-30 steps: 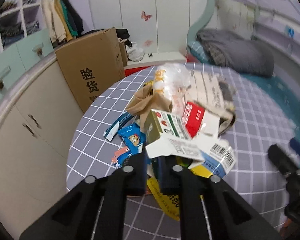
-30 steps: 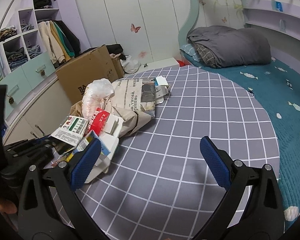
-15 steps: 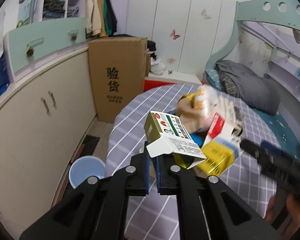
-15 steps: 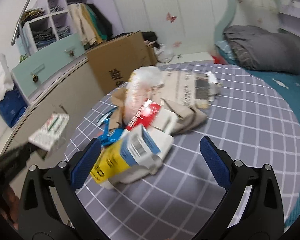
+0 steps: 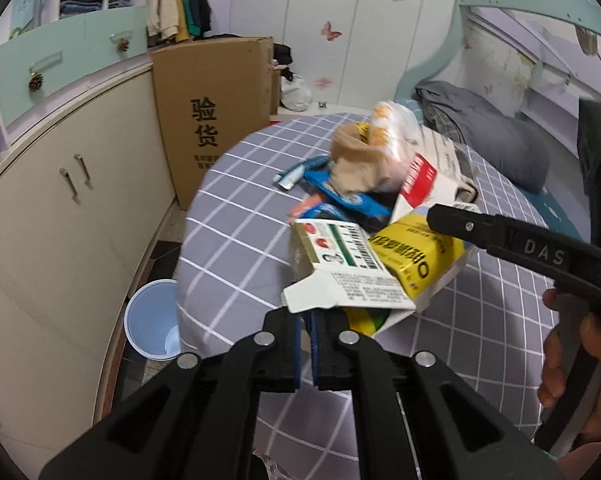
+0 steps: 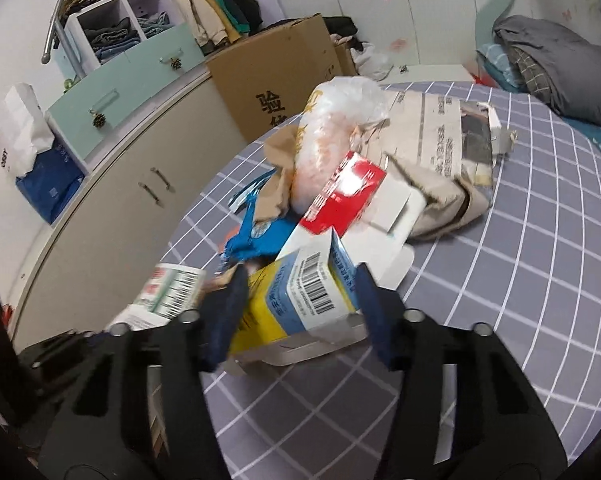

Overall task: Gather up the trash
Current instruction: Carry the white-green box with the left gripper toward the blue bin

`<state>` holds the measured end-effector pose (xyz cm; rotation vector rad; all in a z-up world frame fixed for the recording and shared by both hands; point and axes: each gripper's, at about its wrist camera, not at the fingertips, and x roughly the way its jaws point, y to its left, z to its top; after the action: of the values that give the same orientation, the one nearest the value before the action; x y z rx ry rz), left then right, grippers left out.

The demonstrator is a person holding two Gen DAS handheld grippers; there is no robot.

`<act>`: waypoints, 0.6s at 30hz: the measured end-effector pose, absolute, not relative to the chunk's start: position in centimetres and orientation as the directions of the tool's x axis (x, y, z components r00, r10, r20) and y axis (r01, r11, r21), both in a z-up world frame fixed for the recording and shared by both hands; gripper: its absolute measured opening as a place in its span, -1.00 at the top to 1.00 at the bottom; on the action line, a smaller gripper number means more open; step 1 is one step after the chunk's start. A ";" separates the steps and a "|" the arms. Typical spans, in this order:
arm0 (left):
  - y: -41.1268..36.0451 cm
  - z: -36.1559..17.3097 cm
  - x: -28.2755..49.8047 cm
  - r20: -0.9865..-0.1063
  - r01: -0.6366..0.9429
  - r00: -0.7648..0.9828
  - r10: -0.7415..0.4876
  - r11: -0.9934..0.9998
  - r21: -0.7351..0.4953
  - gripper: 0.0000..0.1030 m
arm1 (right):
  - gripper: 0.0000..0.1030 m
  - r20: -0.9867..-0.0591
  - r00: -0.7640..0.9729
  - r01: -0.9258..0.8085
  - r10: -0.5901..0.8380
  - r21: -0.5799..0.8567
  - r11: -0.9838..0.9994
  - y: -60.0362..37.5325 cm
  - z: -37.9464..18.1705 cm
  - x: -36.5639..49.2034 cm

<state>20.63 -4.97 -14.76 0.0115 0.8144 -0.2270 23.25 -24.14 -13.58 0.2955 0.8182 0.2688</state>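
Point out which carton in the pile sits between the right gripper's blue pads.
The yellow-and-blue carton, barcode facing up, sits between the right gripper pads. The green-and-white carton is in the left gripper; the red-and-white carton lies free.

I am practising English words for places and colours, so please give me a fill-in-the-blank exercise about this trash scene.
1. The left gripper is shut on the flap of a white and ____ cardboard box.
2. The yellow and blue carton sits between the jaws of the ____ gripper.
3. The pale blue plastic bucket stands on the ____ beside the cream cabinet.

Missing words: green; right; floor
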 end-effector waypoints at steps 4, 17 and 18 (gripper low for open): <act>-5.5 -15.0 20.5 -0.723 0.218 0.661 -0.200 0.973 -0.070 0.96 | 0.08 -0.677 0.647 -0.117 0.350 0.365 0.924 -23.9 -13.4 21.8; -5.4 -14.9 19.1 -0.710 0.222 0.676 -0.196 0.973 -0.058 0.97 | 0.68 -0.621 0.606 -0.172 0.497 0.508 0.844 -23.8 -13.8 18.6; -5.2 -14.7 19.0 -0.706 0.222 0.678 -0.208 0.972 -0.073 0.97 | 0.76 -0.605 0.617 -0.182 0.503 0.512 0.840 -23.7 -13.3 18.2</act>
<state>18.99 -5.16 -14.71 0.0189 0.7903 -0.2414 18.22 -23.73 -13.35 0.4279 0.8167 0.4079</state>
